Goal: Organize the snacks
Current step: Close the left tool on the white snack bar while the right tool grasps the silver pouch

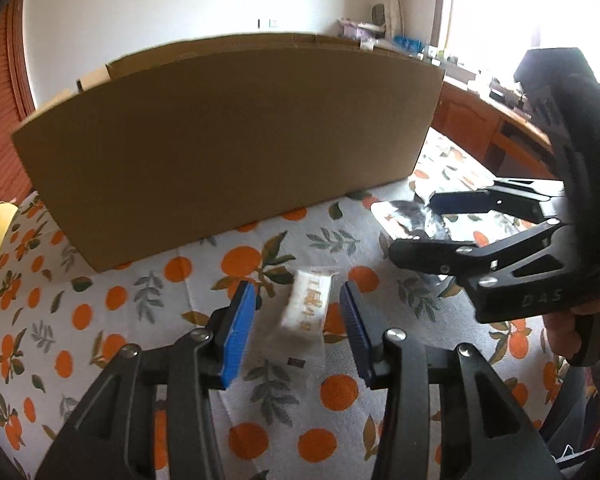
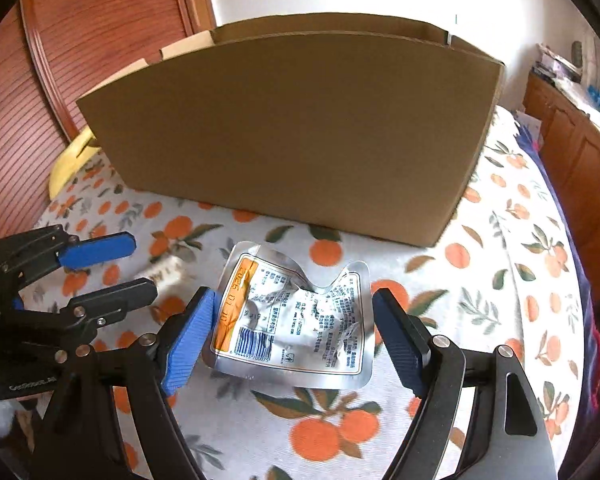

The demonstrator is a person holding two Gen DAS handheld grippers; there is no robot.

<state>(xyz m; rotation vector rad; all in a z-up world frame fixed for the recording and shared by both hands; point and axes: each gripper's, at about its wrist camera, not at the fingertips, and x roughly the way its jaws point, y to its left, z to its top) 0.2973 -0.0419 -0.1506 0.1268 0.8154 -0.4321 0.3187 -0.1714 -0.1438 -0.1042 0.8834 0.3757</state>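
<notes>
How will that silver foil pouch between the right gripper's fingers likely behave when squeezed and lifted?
The silver foil pouch is crinkled and partly flat, so it will probably buckle. Its glossy film may slip against the pads. It looks light and should not roll.

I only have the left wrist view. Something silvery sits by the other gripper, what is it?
Observer: A crumpled silver foil pouch lying printed side up, with an orange stripe and a barcode.
Operator: Is the right gripper holding it?
Observer: No. The right gripper is open, its blue pads either side of the pouch and not pressing on it.
Operator: How does my small white packet look from there?
Observer: The small white packet is blurred, lying on the tablecloth between the fingers of the left gripper.
Operator: Anything yellow near the box?
Observer: Yes, a yellow object sits at the left end of the cardboard box.
</notes>
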